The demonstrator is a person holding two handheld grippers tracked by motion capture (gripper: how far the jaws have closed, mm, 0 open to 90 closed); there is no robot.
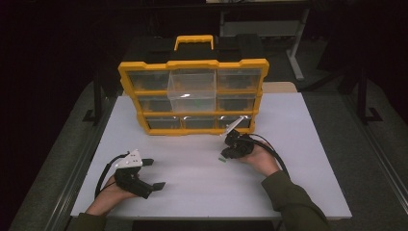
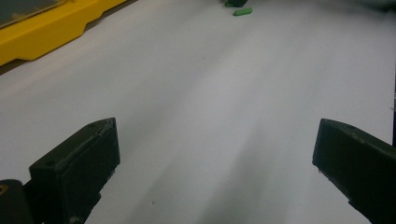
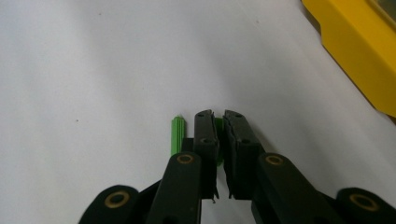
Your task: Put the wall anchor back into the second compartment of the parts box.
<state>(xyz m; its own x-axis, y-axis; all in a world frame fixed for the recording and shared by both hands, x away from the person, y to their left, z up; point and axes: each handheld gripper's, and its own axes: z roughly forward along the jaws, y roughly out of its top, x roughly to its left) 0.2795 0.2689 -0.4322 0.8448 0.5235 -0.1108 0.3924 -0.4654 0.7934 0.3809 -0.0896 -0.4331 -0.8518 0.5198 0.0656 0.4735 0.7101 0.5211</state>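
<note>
The right gripper (image 3: 218, 122) is closed on a green plug (image 3: 218, 128), which sits pinched between its two jaws, low over the white table (image 1: 202, 168). A second green plug (image 3: 177, 134) lies on the table just beside the left jaw (whether it touches the jaw, I cannot tell). The left gripper (image 2: 215, 154) rests near the front edge with its jaws wide apart and nothing between them. The yellow organizer (image 1: 192, 96) stands behind, with one clear drawer (image 1: 191, 89) pulled out.
</note>
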